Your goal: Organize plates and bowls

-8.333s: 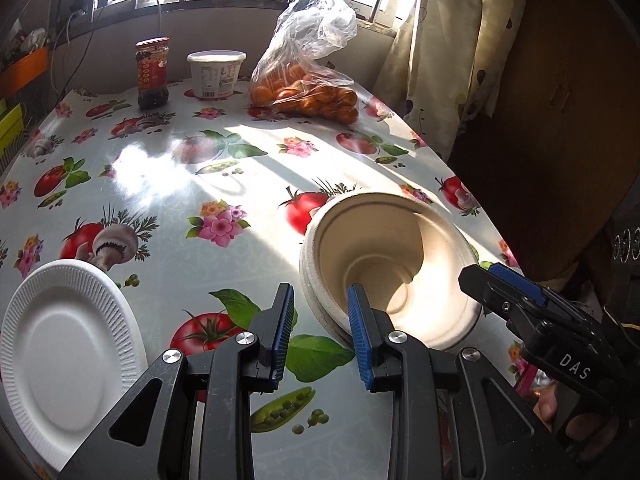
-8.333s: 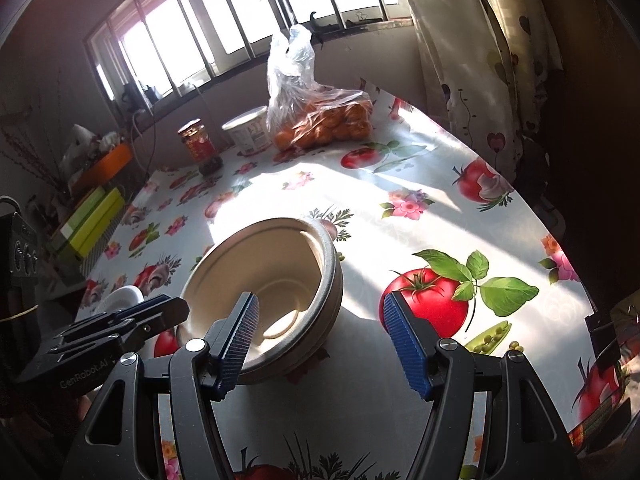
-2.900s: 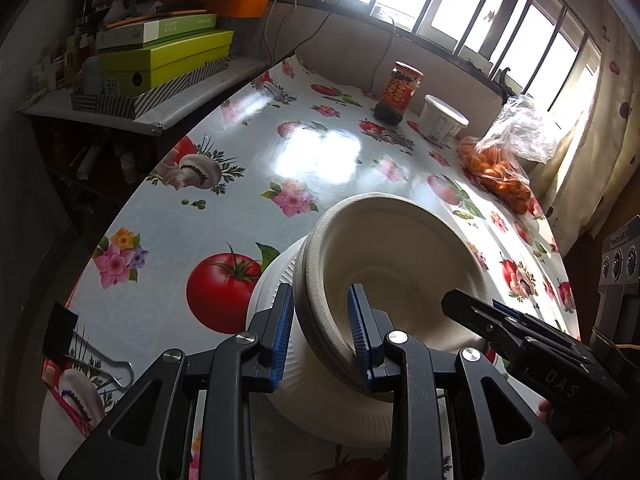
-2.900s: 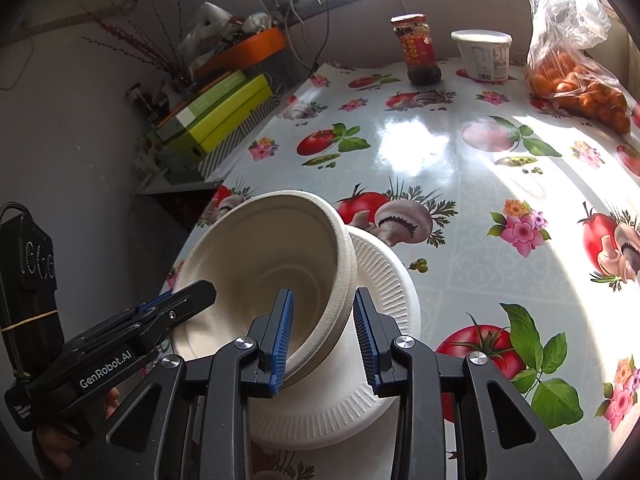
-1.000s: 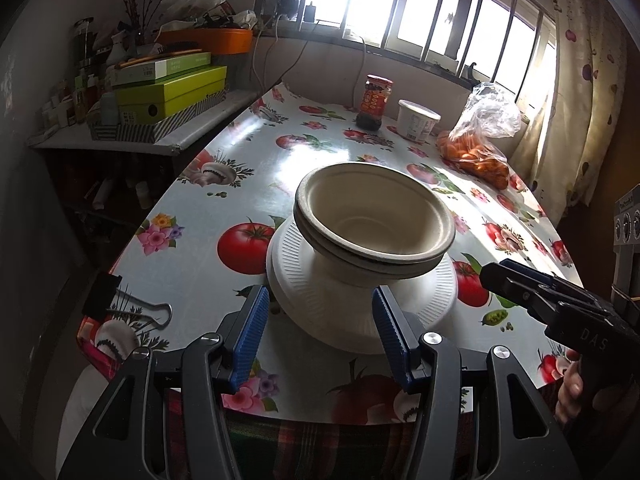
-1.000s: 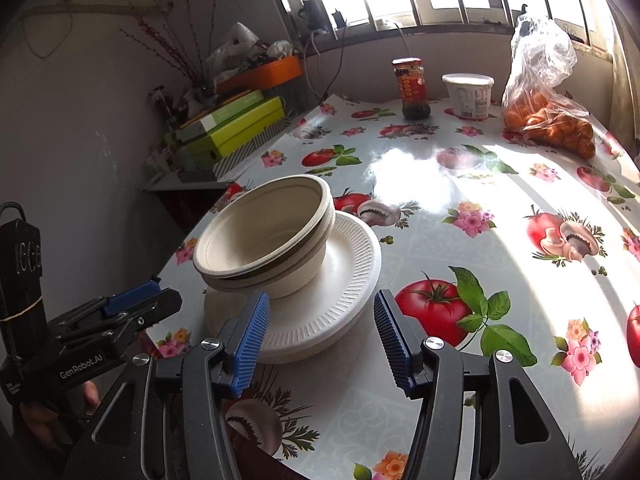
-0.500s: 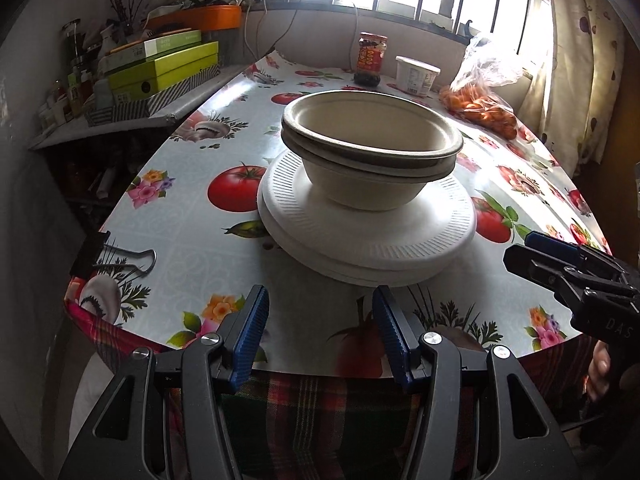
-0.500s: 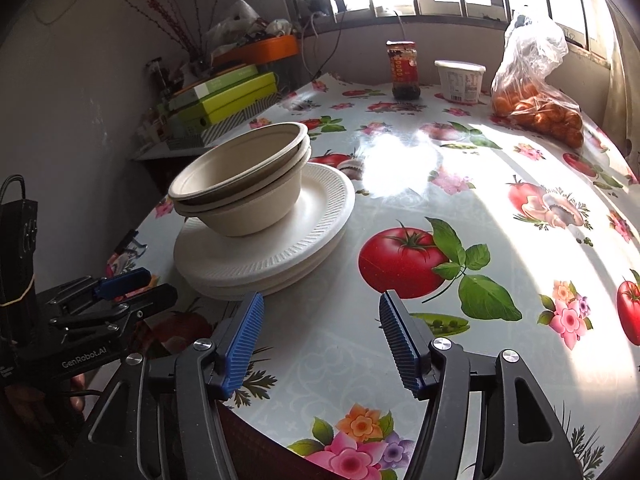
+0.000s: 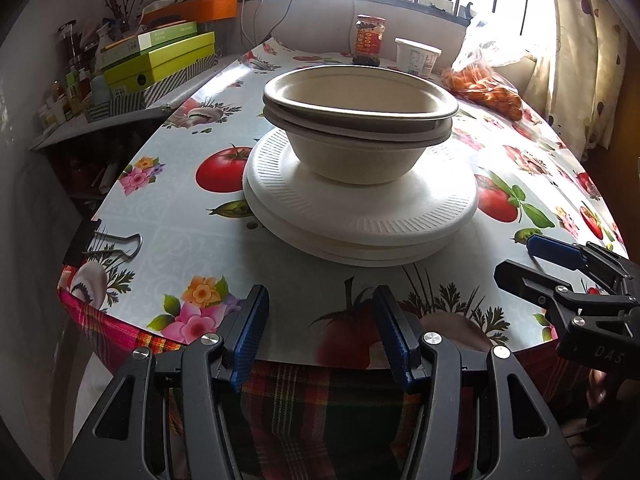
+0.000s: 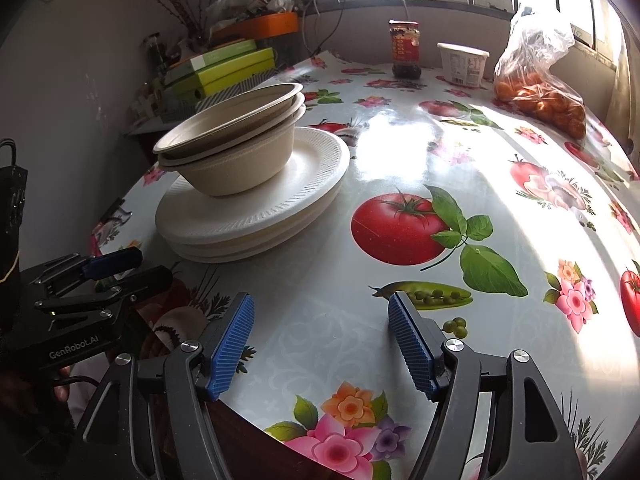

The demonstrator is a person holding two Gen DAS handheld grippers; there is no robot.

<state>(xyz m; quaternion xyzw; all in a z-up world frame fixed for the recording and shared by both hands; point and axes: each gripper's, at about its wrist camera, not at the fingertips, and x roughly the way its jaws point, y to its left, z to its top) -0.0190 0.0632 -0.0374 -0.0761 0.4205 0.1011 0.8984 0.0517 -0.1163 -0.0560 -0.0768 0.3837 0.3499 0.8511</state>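
With the left gripper (image 9: 318,330) and the right gripper (image 10: 320,344) both spread and empty, its jaws just widened, the bowls (image 9: 360,120) sit seemingly off-centre on the plates (image 9: 360,208) near the table's (image 10: 400,320) front-left corner, where a bump could topple them off.

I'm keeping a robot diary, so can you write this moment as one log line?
stack: nested beige paper bowls on white foam plates | left gripper: open, empty | right gripper: open, empty, jaws just widened
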